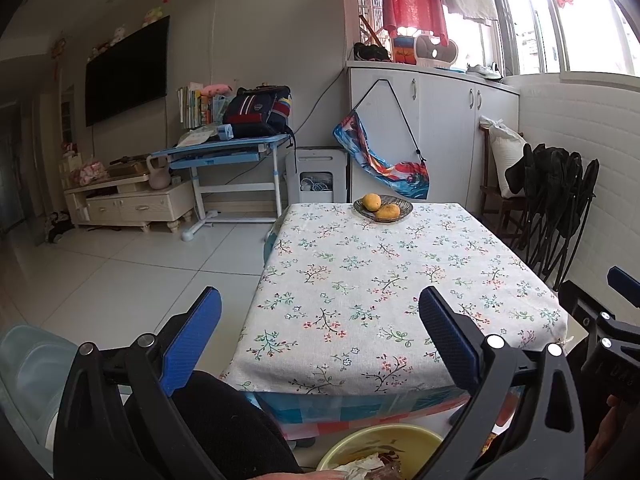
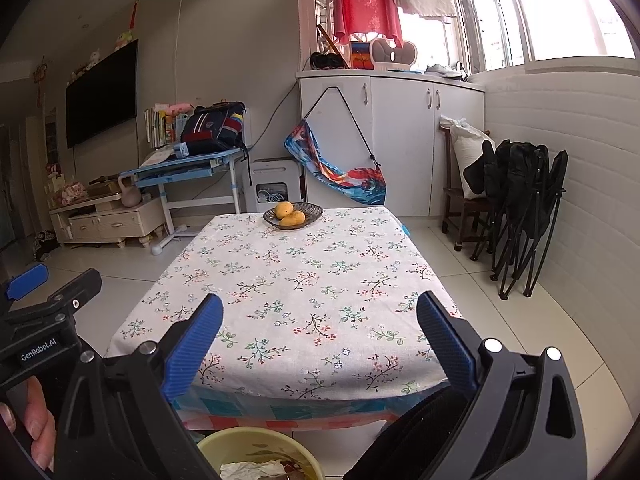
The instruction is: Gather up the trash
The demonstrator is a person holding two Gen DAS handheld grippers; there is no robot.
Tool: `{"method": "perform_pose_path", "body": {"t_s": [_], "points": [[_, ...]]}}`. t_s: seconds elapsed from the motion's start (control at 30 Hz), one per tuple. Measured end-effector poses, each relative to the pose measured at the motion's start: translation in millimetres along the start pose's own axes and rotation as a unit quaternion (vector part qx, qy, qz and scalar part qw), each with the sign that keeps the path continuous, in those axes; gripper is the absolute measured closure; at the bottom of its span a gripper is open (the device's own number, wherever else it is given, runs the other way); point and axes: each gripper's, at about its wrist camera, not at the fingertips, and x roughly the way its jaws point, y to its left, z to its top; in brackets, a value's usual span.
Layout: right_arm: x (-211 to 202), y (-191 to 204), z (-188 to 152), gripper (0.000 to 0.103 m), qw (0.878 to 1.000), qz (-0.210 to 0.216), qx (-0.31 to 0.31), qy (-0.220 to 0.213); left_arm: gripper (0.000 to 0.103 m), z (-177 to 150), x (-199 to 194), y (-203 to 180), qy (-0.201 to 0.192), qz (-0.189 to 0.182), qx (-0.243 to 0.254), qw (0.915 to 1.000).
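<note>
— So, how far along would you say the trash collecting is?

— Nearly finished, by my reading. The desk (image 2: 304,280) with the flowered cloth shows no scraps on it in either view; all that sits on it is a dish (image 2: 293,215) at the far edge with two yellow fruits (image 2: 291,213) in it (those are hardly rubbish).

— And where is the trash itself?

— In the yellow bin (image 2: 256,452) on the floor, just below the near edge of the desk. Crumpled white paper (image 2: 252,470) and something brownish lie inside; the left view shows the same bin (image 1: 380,446) with the same wad. What the brown bits are, I cannot tell.

— Anything left to do?

— Nothing that shows on the desk top. The floor beside the desk looks bare too, though the near floor is mostly hidden behind the tools and a dark-clothed knee.

— What about the tongs?

— The left tongs (image 1: 320,338) stand wide apart, blue pads (image 1: 188,340) spread, nothing between them, touching nothing. The right tongs (image 2: 320,340) are the same: spread wide, empty, held above the near edge of the desk and the bin.

— So both are free?

— Both free, and neither near any object to pick up.
</note>
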Motion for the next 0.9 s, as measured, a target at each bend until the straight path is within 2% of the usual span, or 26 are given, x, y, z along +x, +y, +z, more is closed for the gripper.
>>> {"method": "perform_pose_path", "body": {"t_s": [0.9], "points": [[-0.9,-1.7,-0.7,0.009,1.000,-0.001,0.000,0.001,0.007,-2.1,2.5,-0.7,0.001,-0.005,-0.001,1.0000]]}}
